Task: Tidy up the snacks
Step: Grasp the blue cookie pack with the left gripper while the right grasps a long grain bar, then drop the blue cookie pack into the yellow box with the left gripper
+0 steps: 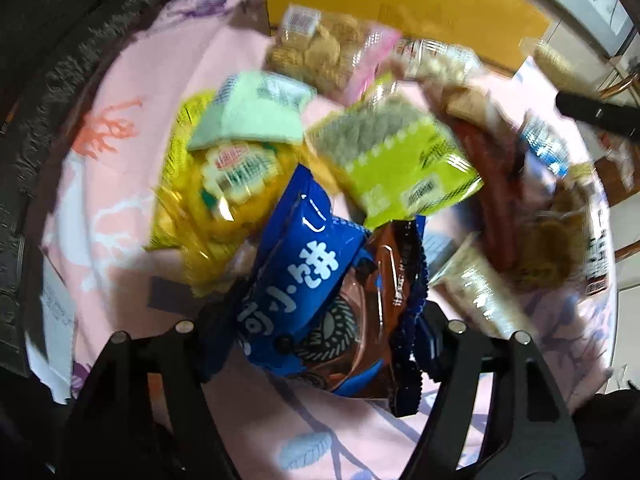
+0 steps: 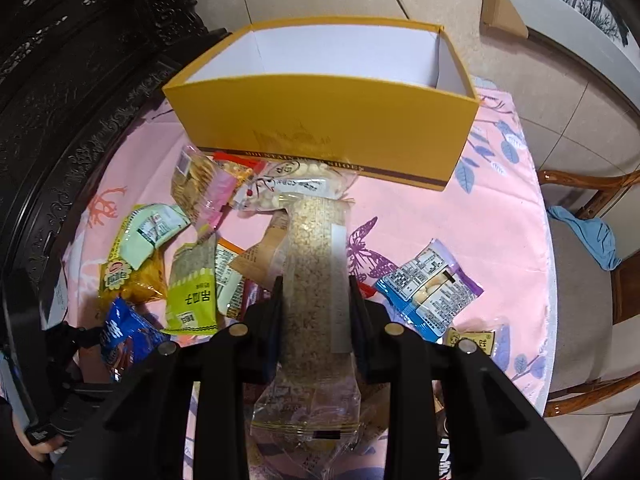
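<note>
My left gripper (image 1: 324, 332) points down at the snack pile, and a blue and brown cookie pack (image 1: 320, 288) sits crosswise between its fingers. Both crimped ends touch the pads. The same blue pack (image 2: 120, 340) shows at the lower left of the right wrist view, in the left gripper (image 2: 76, 344). My right gripper (image 2: 316, 312) is shut on a long clear pack of pale grain bar (image 2: 316, 264), held above the table. Behind it stands an open yellow box (image 2: 328, 128) with a white, empty inside.
Several loose packs lie on the pink patterned tablecloth (image 2: 460, 208): a yellow-orange bag (image 1: 216, 184), a lime-green pack (image 1: 400, 160), a clear cracker pack (image 1: 320, 52), a blue-and-purple pack (image 2: 430, 288). Dark carved furniture (image 2: 72, 92) borders the left; a wooden chair (image 2: 588, 300) stands right.
</note>
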`<action>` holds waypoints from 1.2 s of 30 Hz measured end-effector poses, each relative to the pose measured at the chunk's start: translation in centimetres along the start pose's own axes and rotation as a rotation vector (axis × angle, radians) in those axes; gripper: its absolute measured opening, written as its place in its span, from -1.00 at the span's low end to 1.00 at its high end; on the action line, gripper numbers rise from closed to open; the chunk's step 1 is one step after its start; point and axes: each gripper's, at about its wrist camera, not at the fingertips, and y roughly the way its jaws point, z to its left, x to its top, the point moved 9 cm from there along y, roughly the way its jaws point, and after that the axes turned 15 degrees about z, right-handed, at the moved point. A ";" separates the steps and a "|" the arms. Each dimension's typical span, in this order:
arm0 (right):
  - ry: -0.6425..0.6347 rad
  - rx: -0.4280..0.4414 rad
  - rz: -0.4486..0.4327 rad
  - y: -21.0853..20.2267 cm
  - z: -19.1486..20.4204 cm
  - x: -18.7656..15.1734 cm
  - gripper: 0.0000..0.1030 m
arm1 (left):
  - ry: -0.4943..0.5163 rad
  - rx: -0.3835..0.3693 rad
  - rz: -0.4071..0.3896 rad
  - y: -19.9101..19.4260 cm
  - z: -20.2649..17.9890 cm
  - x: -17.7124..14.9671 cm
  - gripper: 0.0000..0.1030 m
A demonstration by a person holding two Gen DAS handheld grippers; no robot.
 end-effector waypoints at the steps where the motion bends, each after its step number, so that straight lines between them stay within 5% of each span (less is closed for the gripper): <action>1: 0.000 0.004 -0.007 -0.3 0.1 0.0 -0.42 | 0.000 -0.006 -0.016 -1.0 0.0 0.3 0.41; 6: -0.004 0.020 -0.047 -1.8 0.6 0.5 -0.42 | -0.001 -0.039 -0.112 -6.1 -0.7 2.9 0.41; 18: 0.003 0.043 -0.137 -5.6 0.8 3.4 -0.42 | 0.027 -0.068 -0.244 -10.6 -4.1 13.1 0.42; 27: 0.054 0.053 -0.235 -8.0 -0.5 12.0 -0.42 | 0.019 -0.054 -0.347 -14.9 -4.9 22.0 0.42; 36: 0.061 0.020 -0.276 -8.5 -1.7 17.4 -0.42 | 0.010 -0.033 -0.358 -15.5 -4.4 26.9 0.42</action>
